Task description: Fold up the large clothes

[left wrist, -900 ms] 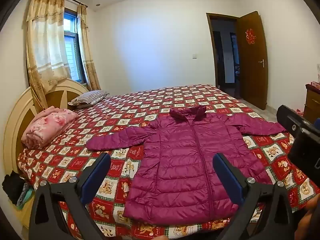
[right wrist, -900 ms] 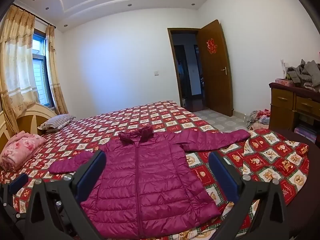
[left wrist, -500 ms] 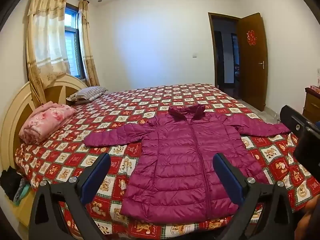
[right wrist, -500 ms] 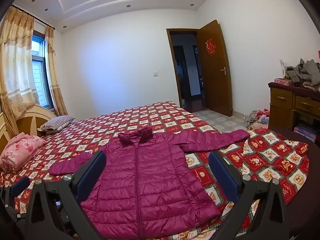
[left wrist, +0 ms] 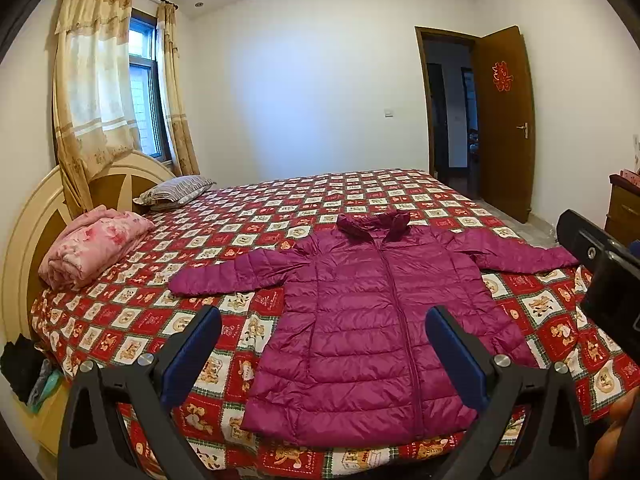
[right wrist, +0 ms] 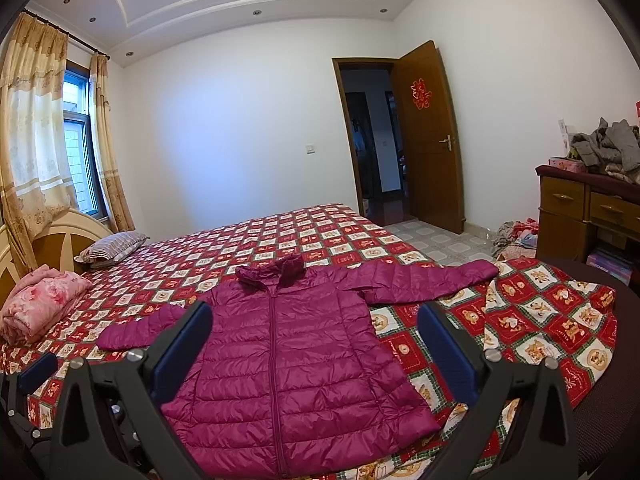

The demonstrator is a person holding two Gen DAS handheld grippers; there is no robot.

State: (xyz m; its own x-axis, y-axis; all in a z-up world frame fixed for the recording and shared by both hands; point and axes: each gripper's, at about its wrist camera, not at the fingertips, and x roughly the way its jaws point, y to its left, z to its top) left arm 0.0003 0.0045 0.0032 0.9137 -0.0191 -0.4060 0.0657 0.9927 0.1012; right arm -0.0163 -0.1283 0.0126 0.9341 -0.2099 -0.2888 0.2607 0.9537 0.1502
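A magenta quilted puffer jacket (left wrist: pixel 368 320) (right wrist: pixel 288 364) lies flat and zipped on the bed, front up, collar towards the far wall, both sleeves spread out sideways. My left gripper (left wrist: pixel 324 348) hovers open above the bed's near edge, short of the jacket's hem, nothing between its blue pads. In the right wrist view my right gripper (right wrist: pixel 314 344) is also open and empty, held before the hem a little right of the left one. The right gripper's body (left wrist: pixel 600 272) shows at the right edge of the left wrist view.
The bed has a red checked cover (left wrist: pixel 280 208) (right wrist: pixel 540 320) that hangs over the near right corner. A folded pink quilt (left wrist: pixel 88 244) and a striped pillow (left wrist: pixel 176 192) lie by the headboard. A wooden dresser (right wrist: pixel 580 208) with piled clothes stands right; the door (right wrist: pixel 428 136) is open.
Both views have shifted slightly: the left gripper has tilted up a little, so the jacket sits lower in its frame. The jacket itself has not moved and both grippers stay open.
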